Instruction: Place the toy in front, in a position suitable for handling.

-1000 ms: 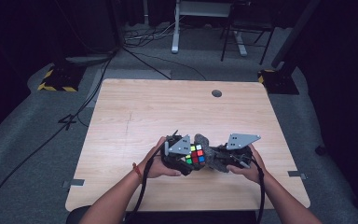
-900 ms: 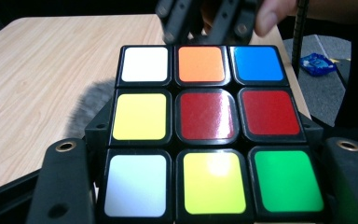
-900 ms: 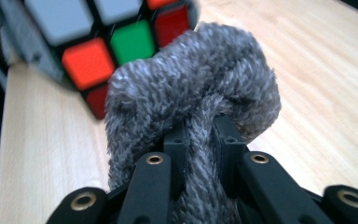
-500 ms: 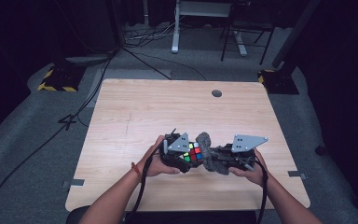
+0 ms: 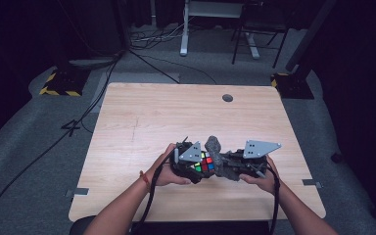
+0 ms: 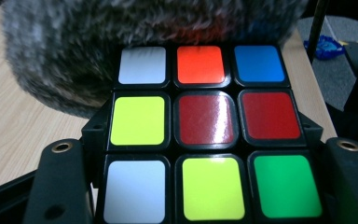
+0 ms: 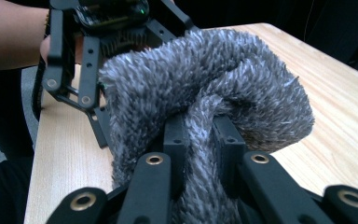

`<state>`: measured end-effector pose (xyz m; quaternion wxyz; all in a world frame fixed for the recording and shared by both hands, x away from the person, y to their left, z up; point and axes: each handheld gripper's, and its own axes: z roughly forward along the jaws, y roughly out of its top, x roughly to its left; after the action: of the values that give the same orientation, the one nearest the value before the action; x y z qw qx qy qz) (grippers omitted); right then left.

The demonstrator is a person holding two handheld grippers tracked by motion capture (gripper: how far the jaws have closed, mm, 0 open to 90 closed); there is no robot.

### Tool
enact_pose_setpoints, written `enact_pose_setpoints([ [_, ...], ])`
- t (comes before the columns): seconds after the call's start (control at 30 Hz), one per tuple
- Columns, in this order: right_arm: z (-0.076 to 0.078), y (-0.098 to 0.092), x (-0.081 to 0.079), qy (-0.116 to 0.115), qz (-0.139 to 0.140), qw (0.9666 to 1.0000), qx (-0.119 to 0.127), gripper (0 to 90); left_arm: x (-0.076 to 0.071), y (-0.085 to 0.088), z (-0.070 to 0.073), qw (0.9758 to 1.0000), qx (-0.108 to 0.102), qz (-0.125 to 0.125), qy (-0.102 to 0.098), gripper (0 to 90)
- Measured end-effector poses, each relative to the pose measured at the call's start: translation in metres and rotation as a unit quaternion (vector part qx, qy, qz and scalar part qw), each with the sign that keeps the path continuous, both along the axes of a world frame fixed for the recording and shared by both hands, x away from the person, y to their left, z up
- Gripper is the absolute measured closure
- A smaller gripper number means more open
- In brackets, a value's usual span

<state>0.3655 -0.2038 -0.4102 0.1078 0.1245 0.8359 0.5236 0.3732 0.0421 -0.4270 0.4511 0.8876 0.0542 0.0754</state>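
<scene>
No readable text, labels, brands, numbers or signs anywhere

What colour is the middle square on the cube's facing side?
Dark red, clearest in the left gripper view: cube.

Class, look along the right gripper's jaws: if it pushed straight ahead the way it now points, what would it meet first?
The right gripper is shut on the grey fluffy cloth, so that cloth leads. Just beyond it is probably the left gripper holding the puzzle cube, though depth is unclear.

Black two-jaw tongs with brass-ringed screw holes, grey three-cornered top plates, trailing black cables (bare forearms, red wristband)
</scene>
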Motion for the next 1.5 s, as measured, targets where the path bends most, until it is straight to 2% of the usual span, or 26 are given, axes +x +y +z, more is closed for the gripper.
enact_pose_setpoints([
  [0.03,0.001,0.000,-0.001,-0.003,0.001,1.0000,0.002,79.3,-0.001,-0.001,0.000,1.0000,0.008,-0.001,-0.004,32.6],
  [0.1,0.002,0.001,-0.002,0.001,0.011,0.9999,0.007,79.4,-0.002,-0.002,0.000,1.0000,0.000,-0.005,-0.003,33.2],
  [0.2,0.004,0.006,-0.006,-0.010,0.019,0.9998,0.003,79.4,-0.006,-0.007,-0.001,0.9997,0.015,-0.004,-0.021,33.3],
  [0.27,0.004,0.009,-0.005,-0.009,0.021,0.9997,0.004,79.4,-0.004,-0.008,-0.002,0.9997,0.019,-0.005,-0.014,33.2],
  [0.33,0.003,0.011,-0.005,-0.007,0.021,0.9998,0.004,79.4,-0.005,-0.010,-0.004,0.9993,0.031,-0.003,-0.020,33.2],
  [0.4,0.004,0.013,-0.006,-0.004,0.028,0.9995,0.012,79.4,-0.004,-0.012,-0.007,0.9991,0.038,-0.009,-0.016,33.2],
  [0.47,0.006,0.016,-0.009,-0.010,0.032,0.9994,0.007,79.4,-0.005,-0.013,-0.008,0.9988,0.043,-0.009,-0.019,33.3],
  [0.53,0.007,0.015,-0.009,-0.014,0.023,0.9996,0.003,79.4,-0.004,-0.011,-0.006,0.9992,0.036,-0.007,-0.018,33.4],
  [0.63,0.004,0.004,-0.002,-0.003,0.002,1.0000,0.004,79.4,-0.003,-0.005,-0.002,0.9998,0.014,0.000,-0.014,33.5],
  [0.7,-0.002,-0.003,0.003,0.008,-0.013,0.9998,-0.012,79.4,-0.002,0.000,0.002,0.9999,-0.002,0.002,-0.010,33.5],
  [0.77,-0.008,-0.007,0.007,0.013,-0.024,0.9992,-0.029,79.4,-0.001,0.003,0.005,0.9998,-0.010,0.008,-0.015,33.5],
  [0.8,-0.010,-0.010,0.010,0.024,-0.025,0.9990,-0.026,79.5,-0.001,0.005,0.007,0.9996,-0.021,0.008,-0.014,33.5],
  [0.83,-0.013,-0.011,0.013,0.039,-0.023,0.9984,-0.034,79.4,-0.001,0.006,0.008,0.9996,-0.021,0.007,-0.015,33.5],
  [0.9,-0.016,-0.010,0.015,0.040,-0.027,0.9979,-0.044,79.4,-0.001,0.007,0.009,0.9993,-0.032,0.008,-0.018,33.5],
  [1.07,-0.031,-0.005,0.021,0.064,-0.022,0.9956,-0.065,79.4,-0.002,0.007,0.011,0.9987,-0.048,0.001,-0.016,33.5],
  [1.2,-0.031,0.001,0.018,0.078,0.004,0.9964,-0.033,79.4,-0.002,0.008,0.010,0.9986,-0.052,-0.001,-0.014,33.5],
  [1.33,-0.031,-0.001,0.018,0.095,0.008,0.9954,-0.009,79.5,-0.002,0.008,0.010,0.9984,-0.055,-0.003,-0.014,33.3],
  [1.4,-0.030,-0.002,0.017,0.095,0.007,0.9955,-0.001,79.5,-0.002,0.009,0.010,0.9983,-0.057,-0.006,-0.011,33.3],
  [1.5,-0.029,-0.001,0.016,0.094,0.006,0.9955,0.002,79.6,-0.002,0.010,0.011,0.9984,-0.053,-0.008,-0.016,33.2],
])
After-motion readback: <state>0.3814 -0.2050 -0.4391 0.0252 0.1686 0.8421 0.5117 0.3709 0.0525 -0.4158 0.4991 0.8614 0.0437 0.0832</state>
